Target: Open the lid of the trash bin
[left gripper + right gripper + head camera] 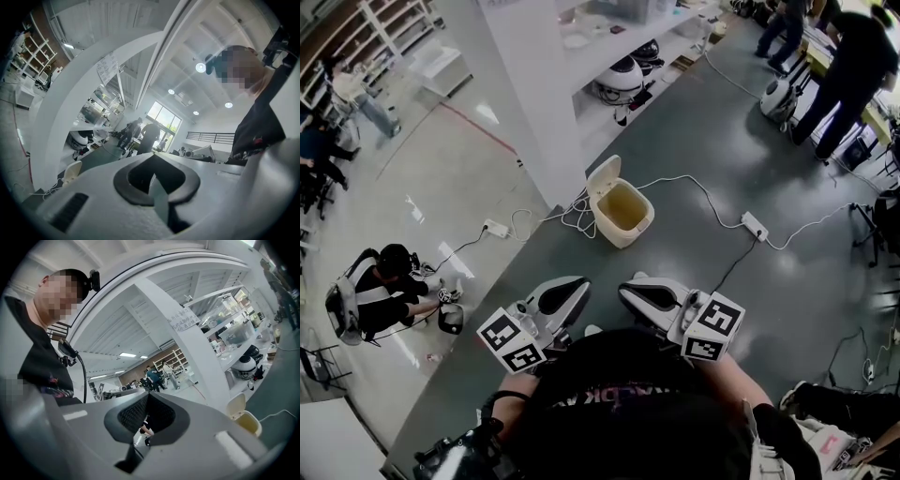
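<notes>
A cream trash bin (623, 214) stands on the grey floor beside a white pillar, its lid (602, 176) tipped up and back so the inside shows. It also appears in the left gripper view as the trash bin (71, 171) and in the right gripper view as the trash bin (247, 421). My left gripper (577, 287) and right gripper (628, 287) are held close to my body, tips facing each other, well short of the bin. In their own views the left gripper (152, 155) and the right gripper (147, 395) have jaws together, with nothing between them.
A white pillar (534, 94) rises just left of the bin, with a shelf of appliances (623, 77) behind. Cables and power strips (755, 225) lie on the floor. One person (380, 291) sits on the floor at left; others (853, 66) stand at top right.
</notes>
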